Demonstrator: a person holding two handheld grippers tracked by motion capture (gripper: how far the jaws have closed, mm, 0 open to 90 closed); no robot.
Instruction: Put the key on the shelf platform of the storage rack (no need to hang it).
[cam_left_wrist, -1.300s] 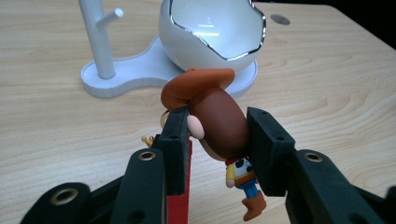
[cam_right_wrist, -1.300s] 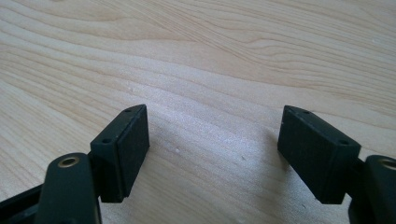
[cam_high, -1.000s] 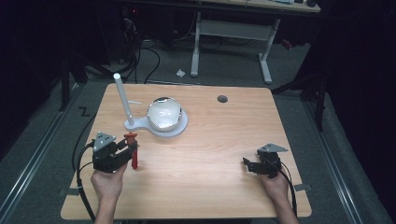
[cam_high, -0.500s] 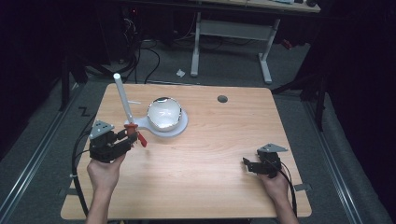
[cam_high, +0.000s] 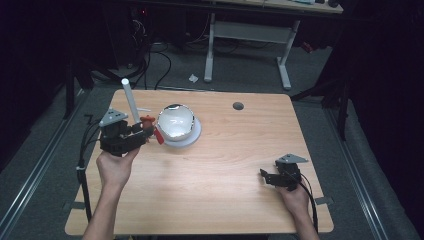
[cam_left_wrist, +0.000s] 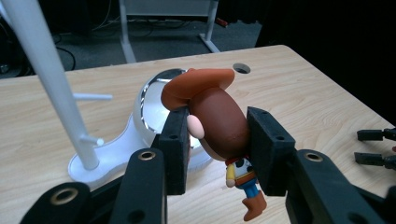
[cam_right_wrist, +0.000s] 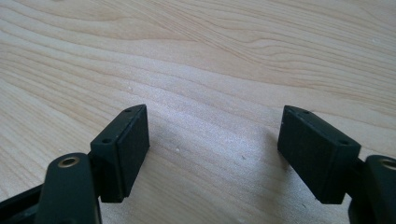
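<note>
Right now I am counting one cowboy figurine (cam_left_wrist: 219, 123), one white stand (cam_high: 131, 102) and one round mirror (cam_high: 175, 121) on its base, all at the left side of the wooden table (cam_high: 230, 160). My left gripper (cam_left_wrist: 218, 149) is pinching the figurine by its big brown head, one black pad pressing each side, so the orange hat is poking out above the jaws and the small body with blue trousers and brown boots is dangling below them, clear of the tabletop. In the high view I am holding that gripper (cam_high: 142, 131) just beside the stand's upright white pole, with the figurine (cam_high: 152, 129) nearly at the mirror's rim. The mirror is sitting tilted in the stand's white dish-shaped base (cam_high: 192, 137); I cannot tell whether anything else is lying in that base. My right gripper (cam_right_wrist: 212, 154) is resting low over bare wood near the table's right front corner, its two jaws spread wide with nothing between them, well apart from the stand. One small round hole (cam_high: 238, 106) is showing in the tabletop near the far edge.
</note>
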